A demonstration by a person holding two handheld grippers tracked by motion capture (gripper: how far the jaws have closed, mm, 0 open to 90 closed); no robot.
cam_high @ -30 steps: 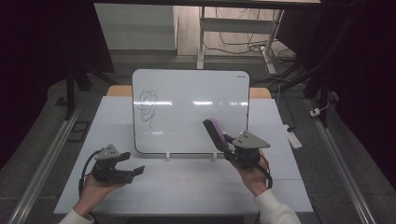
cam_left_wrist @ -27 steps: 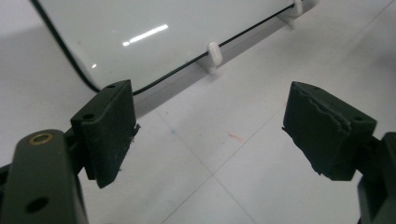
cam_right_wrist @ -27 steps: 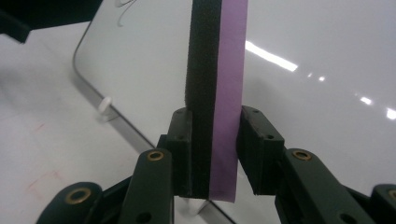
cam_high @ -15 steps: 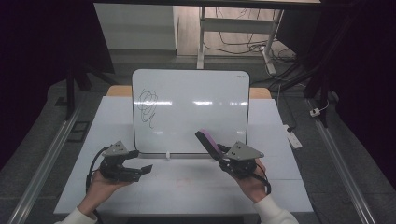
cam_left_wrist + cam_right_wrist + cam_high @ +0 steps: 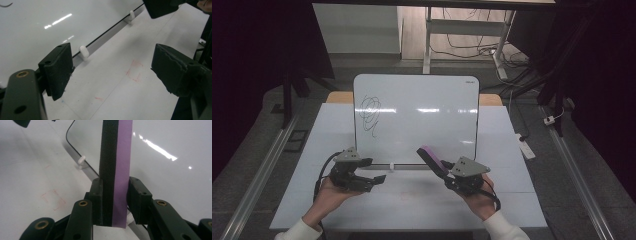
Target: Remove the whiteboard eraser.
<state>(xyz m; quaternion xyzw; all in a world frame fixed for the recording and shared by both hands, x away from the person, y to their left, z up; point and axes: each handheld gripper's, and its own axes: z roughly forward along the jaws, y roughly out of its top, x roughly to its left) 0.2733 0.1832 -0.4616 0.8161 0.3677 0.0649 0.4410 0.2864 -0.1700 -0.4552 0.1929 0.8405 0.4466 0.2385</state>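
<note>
Your right gripper (image 5: 451, 172) has its fingers clamped on the eraser (image 5: 432, 160), angled up toward the board (image 5: 422, 117) near its bottom edge, likely to wipe the scribble (image 5: 371, 114) at far left; your left gripper (image 5: 371, 179) hovers wide open, empty, over the surface (image 5: 412, 197)

A purple-and-black eraser (image 5: 116, 170) is showing against a white whiteboard (image 5: 422, 110) bearing a black scribble (image 5: 371, 114); the surface (image 5: 412, 200) is looking white.
</note>
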